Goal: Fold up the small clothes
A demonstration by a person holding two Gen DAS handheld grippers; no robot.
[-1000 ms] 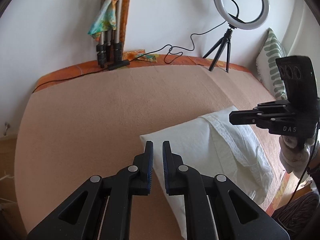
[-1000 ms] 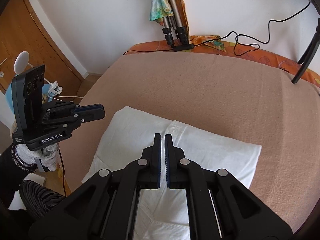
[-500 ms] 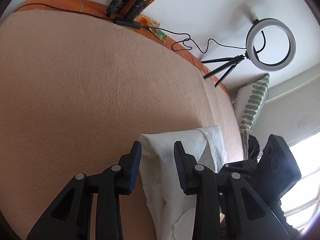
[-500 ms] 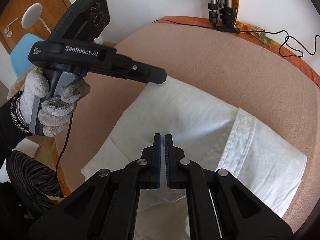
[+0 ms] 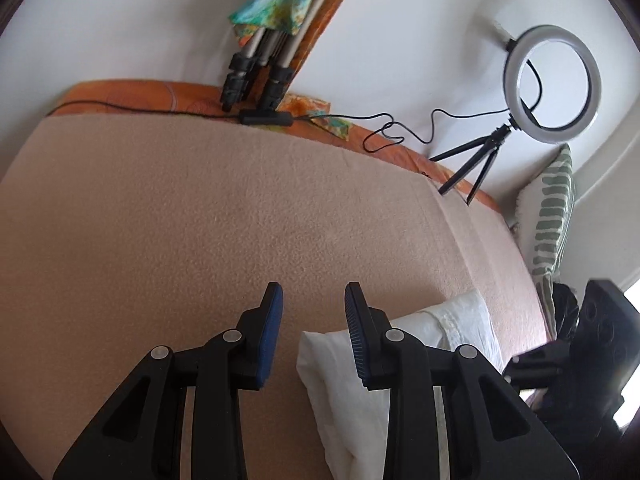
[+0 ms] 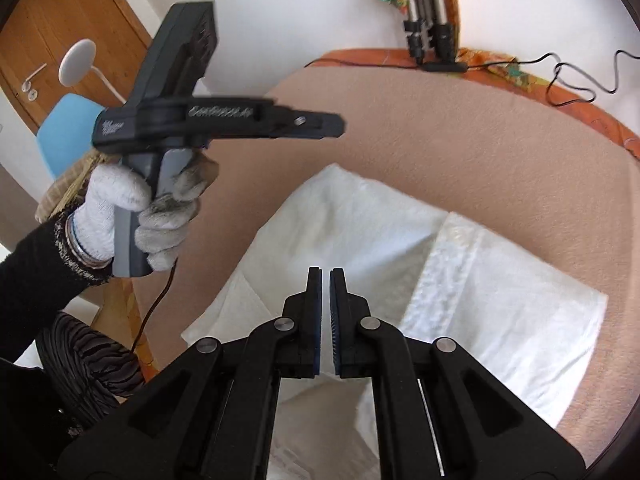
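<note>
White garment (image 6: 400,248) lies partly folded mid-frame on bed (image 6: 460,128); left tongs (image 5: 314,320) parted and empty, right tongs (image 6: 325,312) closed, empty; more folds likely left.

White knit glove (image 6: 120,200), black sleeve (image 6: 36,276)

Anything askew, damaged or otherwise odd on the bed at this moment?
Nothing stands out. The white garment lies partly folded on the tan blanket, with no visible tears or stains. The ring light stands upright on its tripod, and its cable trails loosely along the bed's far edge.

White garment (image 6: 380,232) on peach-beige blanket (image 6: 460,140).
</note>
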